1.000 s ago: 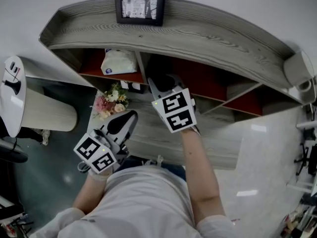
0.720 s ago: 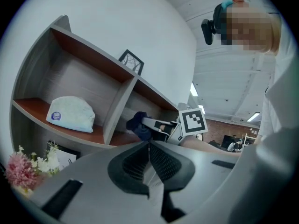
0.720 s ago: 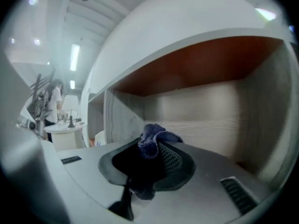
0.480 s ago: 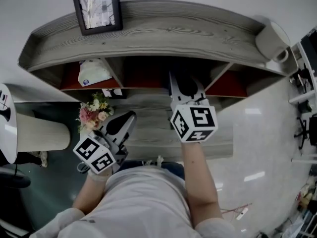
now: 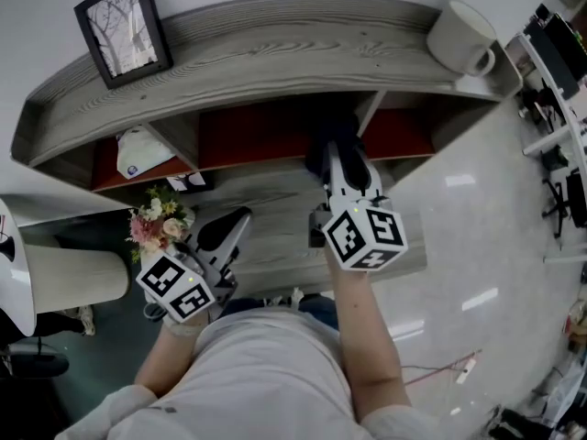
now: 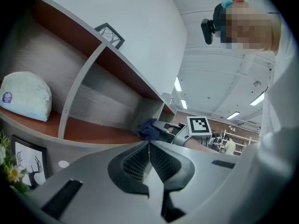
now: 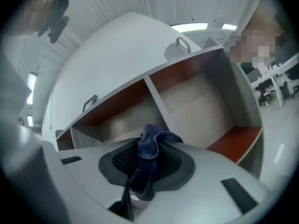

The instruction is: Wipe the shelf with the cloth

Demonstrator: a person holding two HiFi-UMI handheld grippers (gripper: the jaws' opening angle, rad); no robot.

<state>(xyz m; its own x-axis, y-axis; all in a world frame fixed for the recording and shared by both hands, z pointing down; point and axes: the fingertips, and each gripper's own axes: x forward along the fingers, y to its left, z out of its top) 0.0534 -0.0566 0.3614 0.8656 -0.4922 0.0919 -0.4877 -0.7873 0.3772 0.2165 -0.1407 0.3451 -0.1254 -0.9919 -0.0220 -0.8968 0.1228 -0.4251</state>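
Three views on one shelf: one from overhead, two from the jaws.

My head view looks steeply down from over the person's shoulders onto the whole grey shelf (image 5: pixel 275 53), with the left gripper (image 5: pixel 237 220) and right gripper (image 5: pixel 336 156) in front of it. The left gripper view rides low behind its own jaws, faces level and slantwise along the shelf front, and catches the right gripper with the blue cloth (image 6: pixel 148 129) (its marker cube too). The right gripper view looks level into the middle and right compartments from close outside, that cloth in its foreground. All three share the red compartment floors and the framed picture (image 5: pixel 124 39).
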